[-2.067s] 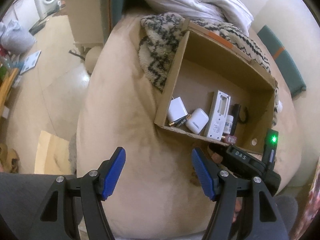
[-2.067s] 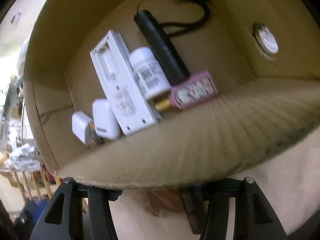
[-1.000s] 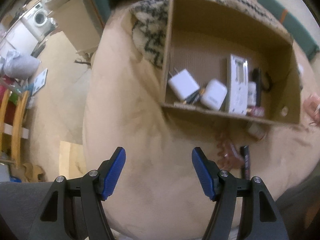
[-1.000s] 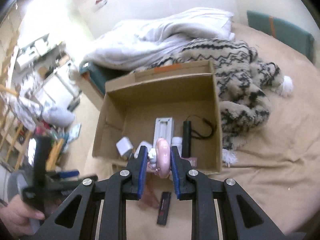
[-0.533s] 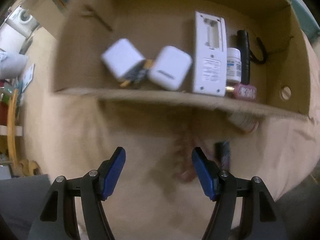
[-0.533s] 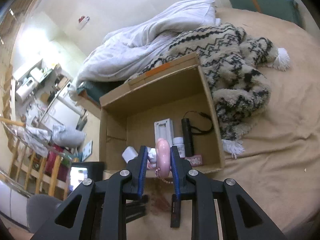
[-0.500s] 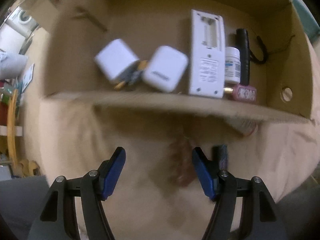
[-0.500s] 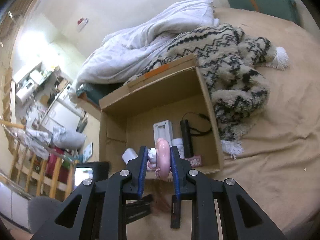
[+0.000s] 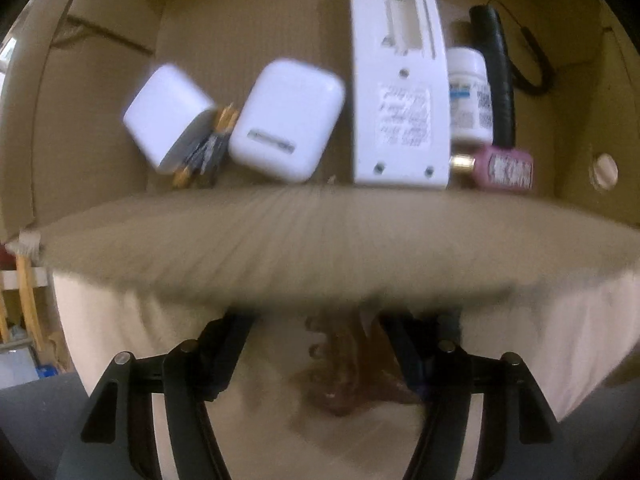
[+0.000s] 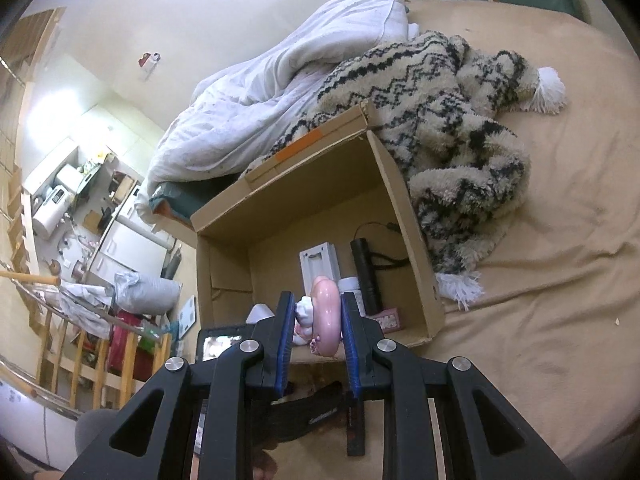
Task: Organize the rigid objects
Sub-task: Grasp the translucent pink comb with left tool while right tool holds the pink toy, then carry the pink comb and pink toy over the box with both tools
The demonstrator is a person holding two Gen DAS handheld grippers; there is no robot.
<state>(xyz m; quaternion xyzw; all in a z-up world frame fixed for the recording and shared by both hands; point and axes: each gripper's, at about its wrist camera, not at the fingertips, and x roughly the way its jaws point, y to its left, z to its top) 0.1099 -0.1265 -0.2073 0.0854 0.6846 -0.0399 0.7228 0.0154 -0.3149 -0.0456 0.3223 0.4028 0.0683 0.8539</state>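
Two views, left wrist first: we see the cardboard box [image 9: 320, 240] right in front, its near wall blurred.
Box contents: white charger [image 9: 168, 110], white earbud case [image 9: 286, 120], long white device [image 9: 400, 92], white bottle [image 9: 468, 96], black flashlight [image 9: 498, 80], pink bottle [image 9: 502, 168].
Left gripper [image 9: 316, 344]: spread wide, straddling a blurred brown object [image 9: 344, 376] on the beige bedsheet [image 9: 120, 320].
Right wrist view: we hold a pink ring-shaped toy [image 10: 326, 316] above the box's near edge.
Right gripper [image 10: 314, 336]: clamped on that toy.
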